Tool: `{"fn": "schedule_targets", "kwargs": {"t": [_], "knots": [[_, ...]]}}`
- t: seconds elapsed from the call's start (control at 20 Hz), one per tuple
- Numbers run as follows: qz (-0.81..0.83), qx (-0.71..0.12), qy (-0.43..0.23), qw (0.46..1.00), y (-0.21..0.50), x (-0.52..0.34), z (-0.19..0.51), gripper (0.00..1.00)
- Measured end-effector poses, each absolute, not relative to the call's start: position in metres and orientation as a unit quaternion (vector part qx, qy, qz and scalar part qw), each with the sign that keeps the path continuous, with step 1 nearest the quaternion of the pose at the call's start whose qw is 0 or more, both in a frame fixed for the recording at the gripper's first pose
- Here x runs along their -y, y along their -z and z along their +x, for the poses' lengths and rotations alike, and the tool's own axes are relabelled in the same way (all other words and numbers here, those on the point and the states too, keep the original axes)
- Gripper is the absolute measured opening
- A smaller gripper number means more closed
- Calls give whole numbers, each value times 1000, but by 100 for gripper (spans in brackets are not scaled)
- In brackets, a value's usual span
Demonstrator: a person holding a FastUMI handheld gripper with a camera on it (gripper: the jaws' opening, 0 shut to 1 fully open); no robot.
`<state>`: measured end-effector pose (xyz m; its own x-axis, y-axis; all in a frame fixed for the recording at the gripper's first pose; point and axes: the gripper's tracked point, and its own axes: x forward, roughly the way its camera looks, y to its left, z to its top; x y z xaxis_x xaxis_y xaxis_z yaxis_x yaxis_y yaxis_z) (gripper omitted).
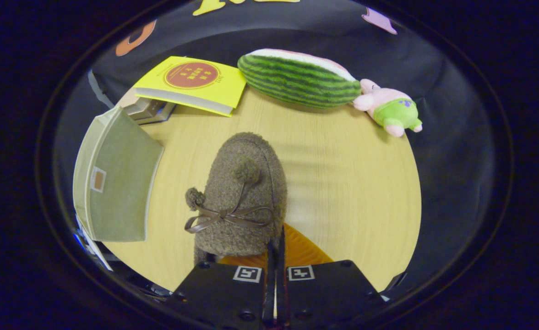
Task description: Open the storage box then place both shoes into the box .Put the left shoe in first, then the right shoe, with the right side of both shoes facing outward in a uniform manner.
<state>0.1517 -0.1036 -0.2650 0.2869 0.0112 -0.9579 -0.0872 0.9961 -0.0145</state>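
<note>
gripper (274,256) fingers were pressed nearly together, pinching the heel edge of the fuzzy brown shoe (242,197), held above the table (342,192). the storage box (113,183) sat just left of the shoe. judged: no shoe boxed yet; second shoe unseen.

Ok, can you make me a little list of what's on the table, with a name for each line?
gripper: fingers closed together, pinching the heel rim of the shoe
shoe: fuzzy brown slipper with pom-poms and a ribbon bow, orange inside, toe pointing away from the fingers
box: grey-green fabric storage box, beside the slipper
book: yellow book with a red circle, lying on other books beyond the box
toys: striped green watermelon plush and small pink plush in green shorts, far edge
table: light wooden tabletop
</note>
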Motion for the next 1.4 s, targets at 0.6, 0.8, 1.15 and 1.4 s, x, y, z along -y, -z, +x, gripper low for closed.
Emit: {"fn": "schedule_targets", "kwargs": {"t": [0.6, 0.8, 1.15, 1.4], "knots": [[-17, -568, -84, 818, 158, -1, 144, 8], [21, -551, -86, 830, 137, -58, 159, 8], [48, -516, -61, 853, 148, -145, 179, 8], [54, -470, -39, 880, 155, -178, 187, 8]]}}
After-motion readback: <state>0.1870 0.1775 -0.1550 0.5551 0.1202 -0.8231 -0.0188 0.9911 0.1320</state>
